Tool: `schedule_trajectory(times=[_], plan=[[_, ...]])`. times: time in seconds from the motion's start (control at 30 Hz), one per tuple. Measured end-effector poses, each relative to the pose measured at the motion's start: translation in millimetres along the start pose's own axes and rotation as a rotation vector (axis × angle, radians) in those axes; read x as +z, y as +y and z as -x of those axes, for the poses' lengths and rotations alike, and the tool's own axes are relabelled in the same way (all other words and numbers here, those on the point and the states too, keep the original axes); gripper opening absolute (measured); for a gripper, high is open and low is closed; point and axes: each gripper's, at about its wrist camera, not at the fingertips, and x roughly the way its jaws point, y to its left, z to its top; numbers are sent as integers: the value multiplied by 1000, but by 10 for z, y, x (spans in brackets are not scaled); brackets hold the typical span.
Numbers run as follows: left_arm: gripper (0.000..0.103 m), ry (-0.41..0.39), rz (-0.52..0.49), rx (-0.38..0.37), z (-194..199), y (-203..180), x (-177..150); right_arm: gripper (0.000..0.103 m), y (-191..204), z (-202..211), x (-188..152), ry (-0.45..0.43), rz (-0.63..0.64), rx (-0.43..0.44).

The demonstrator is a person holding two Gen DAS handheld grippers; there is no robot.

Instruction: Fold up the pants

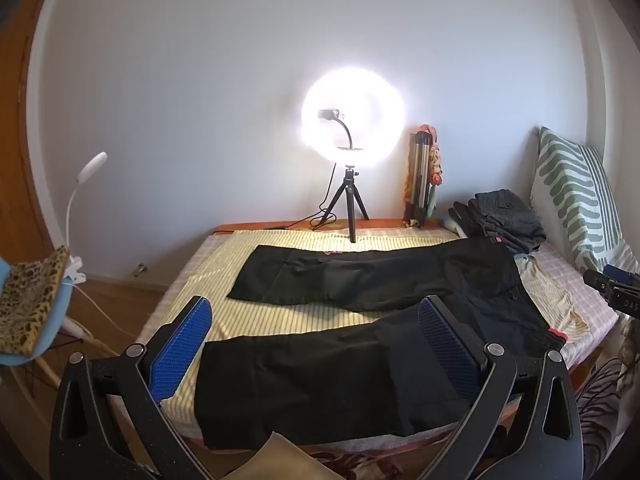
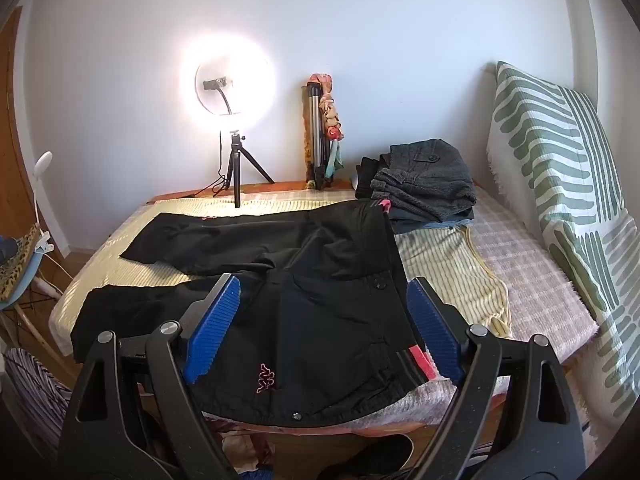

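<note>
Black pants point(image 1: 360, 320) lie spread flat on the bed, legs apart and pointing left, waist at the right. In the right wrist view the pants point(image 2: 280, 280) show a pink logo near the front edge and a red waistband tag. My left gripper point(image 1: 316, 340) is open and empty, above the near leg close to the bed's front edge. My right gripper point(image 2: 324, 320) is open and empty, above the waist and hip area. The right gripper also shows at the far right of the left wrist view point(image 1: 612, 284).
A lit ring light on a small tripod point(image 1: 352, 140) stands at the back of the bed point(image 1: 248, 320). Folded dark clothes point(image 2: 424, 184) are stacked at the back right. A green-striped pillow point(image 2: 560, 184) leans at the right. A chair with a clip lamp point(image 1: 32, 300) stands at the left.
</note>
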Motion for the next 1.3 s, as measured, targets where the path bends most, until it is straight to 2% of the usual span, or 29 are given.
schedule_trajectory(times=[1.3], plan=[[103,1,1,12,17,10,46,88,-26,-6,-18,-4,-8,6]])
